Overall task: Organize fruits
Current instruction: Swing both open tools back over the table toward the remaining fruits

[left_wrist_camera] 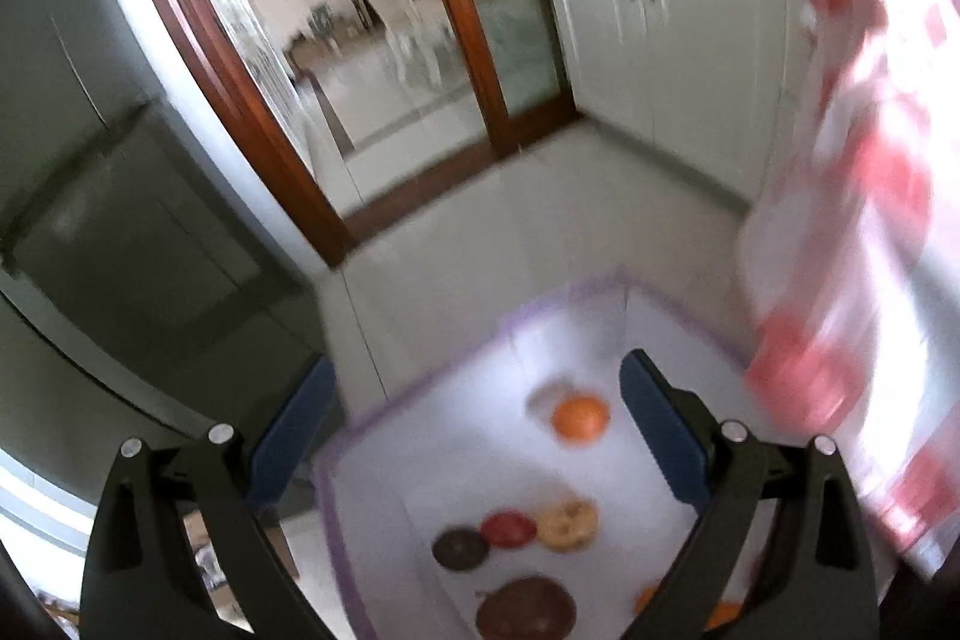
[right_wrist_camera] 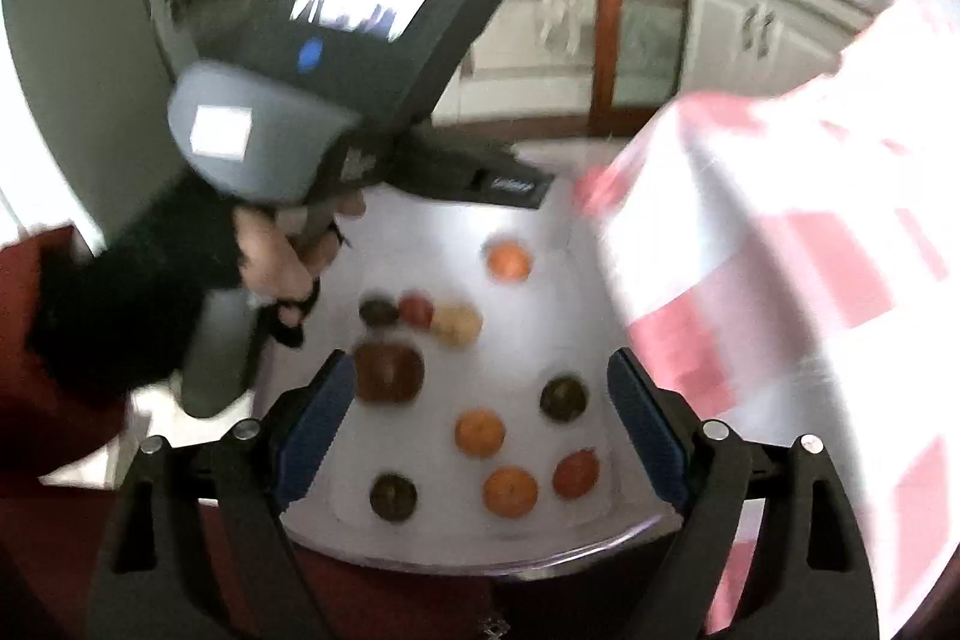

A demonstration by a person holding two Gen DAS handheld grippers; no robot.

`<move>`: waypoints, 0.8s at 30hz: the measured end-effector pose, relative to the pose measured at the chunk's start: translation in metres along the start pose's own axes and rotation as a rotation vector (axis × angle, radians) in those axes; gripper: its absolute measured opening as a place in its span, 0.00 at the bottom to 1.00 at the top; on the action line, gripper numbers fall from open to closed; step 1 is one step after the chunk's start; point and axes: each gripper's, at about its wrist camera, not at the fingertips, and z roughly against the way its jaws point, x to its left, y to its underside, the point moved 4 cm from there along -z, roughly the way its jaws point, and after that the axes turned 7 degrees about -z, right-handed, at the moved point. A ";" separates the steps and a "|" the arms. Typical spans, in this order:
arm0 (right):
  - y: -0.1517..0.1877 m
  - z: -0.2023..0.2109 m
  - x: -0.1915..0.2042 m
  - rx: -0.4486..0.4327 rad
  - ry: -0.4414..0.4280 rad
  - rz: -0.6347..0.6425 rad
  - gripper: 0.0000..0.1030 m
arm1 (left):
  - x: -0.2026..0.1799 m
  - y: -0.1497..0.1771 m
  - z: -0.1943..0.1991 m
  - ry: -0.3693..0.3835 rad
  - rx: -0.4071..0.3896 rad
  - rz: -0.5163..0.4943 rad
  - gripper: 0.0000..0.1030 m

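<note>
Several fruits lie on a white table [right_wrist_camera: 540, 328]. An orange [right_wrist_camera: 509, 260] sits alone at the far side. In a row lie a dark fruit [right_wrist_camera: 378, 311], a red one [right_wrist_camera: 416, 310] and a tan one [right_wrist_camera: 457, 325]. A big brown fruit [right_wrist_camera: 387, 371] lies beside my right gripper's left pad. Nearer lie oranges [right_wrist_camera: 479, 431], dark fruits [right_wrist_camera: 564, 398] and a red-orange one [right_wrist_camera: 576, 473]. My right gripper [right_wrist_camera: 489, 424] hangs open above them, holding nothing. My left gripper [left_wrist_camera: 477, 424] is also open and holds nothing, above the same orange [left_wrist_camera: 579, 418] and fruit row [left_wrist_camera: 509, 529].
A red-and-white checked cloth [right_wrist_camera: 780, 280] fills the right side, blurred, over the table's edge [left_wrist_camera: 852, 220]. A hand [right_wrist_camera: 282, 256] holds the left device's housing [right_wrist_camera: 336, 69]. A grey fridge [left_wrist_camera: 90, 160], a wood-framed glass door [left_wrist_camera: 468, 39] and white cabinets [left_wrist_camera: 636, 9] stand beyond.
</note>
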 end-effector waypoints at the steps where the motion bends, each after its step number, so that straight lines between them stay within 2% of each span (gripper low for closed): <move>1: -0.007 0.014 -0.009 -0.047 0.007 -0.033 0.85 | -0.001 -0.009 0.009 -0.001 -0.028 0.003 0.95; 6: -0.031 0.092 -0.075 -0.248 0.103 -0.244 0.85 | -0.042 -0.067 0.069 0.066 -0.206 -0.056 0.98; 9: -0.028 0.132 -0.121 -0.348 0.204 -0.360 0.85 | -0.099 -0.097 0.111 0.183 -0.306 -0.131 0.98; 11: -0.021 0.153 -0.153 -0.380 0.284 -0.434 0.85 | -0.133 -0.110 0.129 0.263 -0.338 -0.174 0.98; 12: -0.014 0.164 -0.177 -0.386 0.342 -0.494 0.85 | -0.154 -0.115 0.136 0.313 -0.343 -0.200 0.98; 13: -0.006 0.169 -0.196 -0.389 0.387 -0.547 0.85 | -0.187 -0.121 0.145 0.401 -0.332 -0.245 0.98; 17: 0.026 0.190 -0.266 -0.388 0.502 -0.739 0.85 | -0.292 -0.127 0.155 0.611 -0.277 -0.370 0.98; 21: 0.060 0.209 -0.323 -0.373 0.607 -0.862 0.85 | -0.380 -0.135 0.167 0.738 -0.231 -0.432 0.98; 24: 0.083 0.218 -0.374 -0.353 0.688 -0.945 0.85 | -0.430 -0.147 0.162 0.819 -0.189 -0.450 0.98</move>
